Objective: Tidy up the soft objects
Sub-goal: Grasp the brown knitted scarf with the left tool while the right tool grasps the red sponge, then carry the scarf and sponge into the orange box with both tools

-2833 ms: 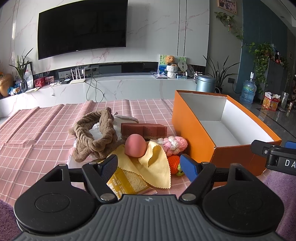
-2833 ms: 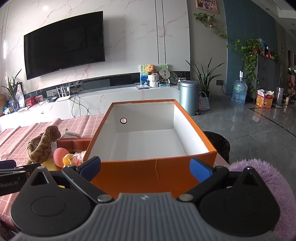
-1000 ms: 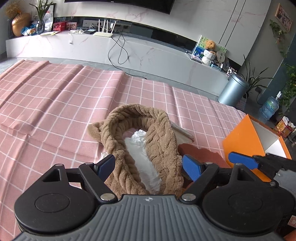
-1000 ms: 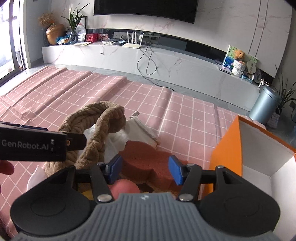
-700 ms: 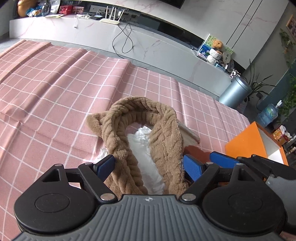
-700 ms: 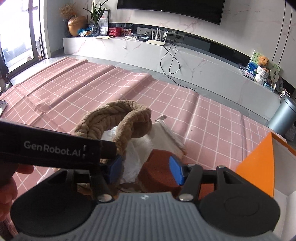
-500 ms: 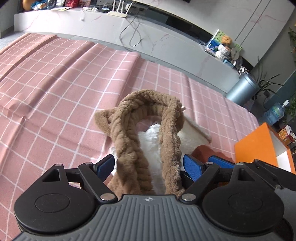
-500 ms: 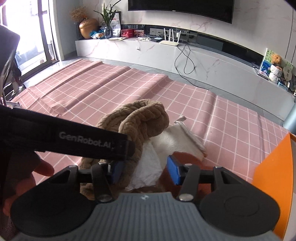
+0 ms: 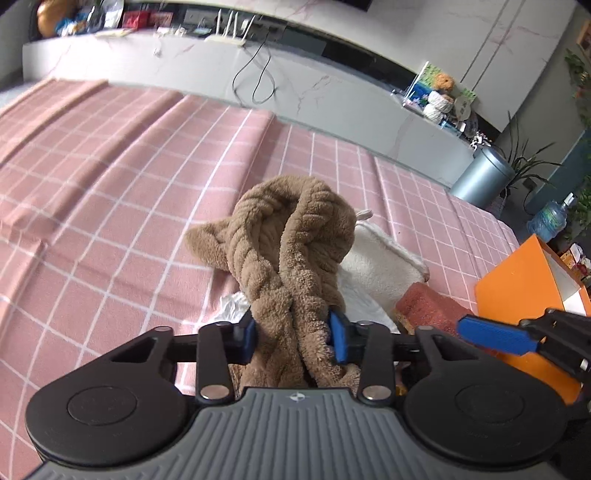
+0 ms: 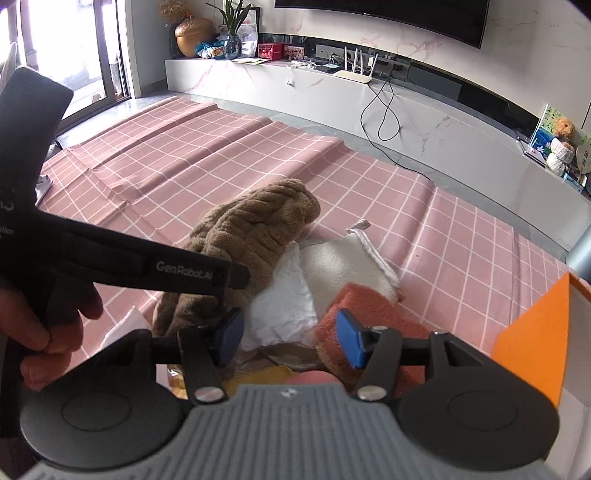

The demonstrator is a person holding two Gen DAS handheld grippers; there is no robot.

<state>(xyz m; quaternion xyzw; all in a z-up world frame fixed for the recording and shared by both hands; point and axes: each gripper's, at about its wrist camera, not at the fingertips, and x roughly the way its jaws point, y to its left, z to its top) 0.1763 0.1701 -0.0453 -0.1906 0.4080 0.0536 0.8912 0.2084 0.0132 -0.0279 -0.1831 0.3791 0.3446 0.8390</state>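
My left claw [image 9: 293, 338] was closing, its blue pads already pressing both sides of the brown plush headband [image 9: 291, 251], which rose in a twisted loop from the heap on the pink checked cloth [image 9: 110, 206]. My right claw [image 10: 290, 341] was opening, its pads apart above the white cloths [image 10: 295, 291] and clamped on nothing; its right pad sat just in front of the rust-red sponge [image 10: 364, 306]. The headband lay at the left of the heap, touching the white cloths, with the sponge to their right and the orange box [image 9: 517, 295] at the far right edge. The cloth ran wide and creased toward the far side, where a long marble-white bench [image 10: 332, 88] carried a white router [image 10: 352, 75], trailing black cables and small boxes. A dark screen [image 10: 380, 14] hung on the marbled wall above. A grey bin [image 9: 480, 179] and potted plants stood far right. My hand [image 10: 33, 332] gripped the left handle.
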